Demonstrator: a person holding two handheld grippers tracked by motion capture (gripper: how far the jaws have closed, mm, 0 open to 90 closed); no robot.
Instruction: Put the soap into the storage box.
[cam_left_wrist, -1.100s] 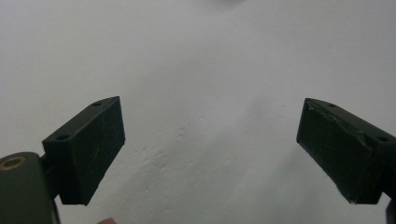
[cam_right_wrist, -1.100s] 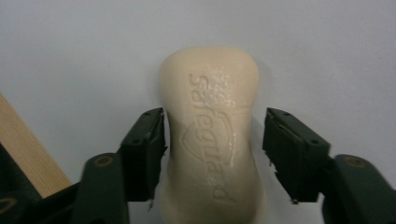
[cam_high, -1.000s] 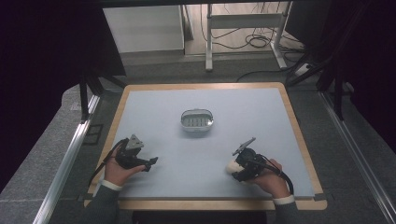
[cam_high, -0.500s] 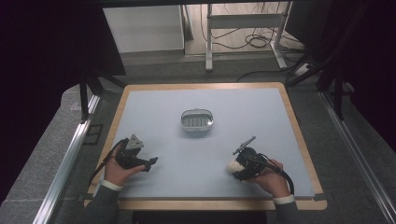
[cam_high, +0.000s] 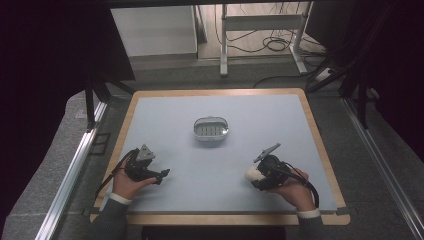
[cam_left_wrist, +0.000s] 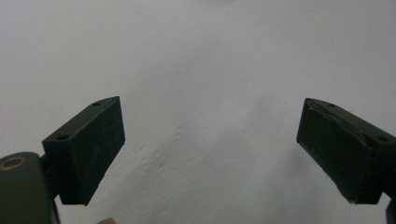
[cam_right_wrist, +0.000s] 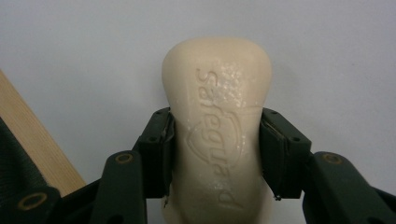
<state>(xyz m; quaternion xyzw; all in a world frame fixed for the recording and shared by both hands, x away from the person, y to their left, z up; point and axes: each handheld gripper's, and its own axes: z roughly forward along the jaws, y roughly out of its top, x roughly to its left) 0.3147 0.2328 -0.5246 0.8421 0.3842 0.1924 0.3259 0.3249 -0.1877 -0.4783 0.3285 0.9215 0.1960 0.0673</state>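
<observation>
Right gripper (cam_right_wrist: 215, 154) — clamped on 1 cream soap bar (cam_right_wrist: 218, 135). Left gripper (cam_left_wrist: 210, 149) — jaws spread wide, nothing held. Soap dish (cam_high: 210, 130) — set mid-table (cam_high: 280, 120).

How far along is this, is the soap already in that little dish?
Not yet. Done: the right claw is shut on the soap bar, held near the table's front edge. In hand: nothing more; the left claw is open and empty. Left, probably: carrying the soap to the dish at mid-table, which looks empty.
</observation>
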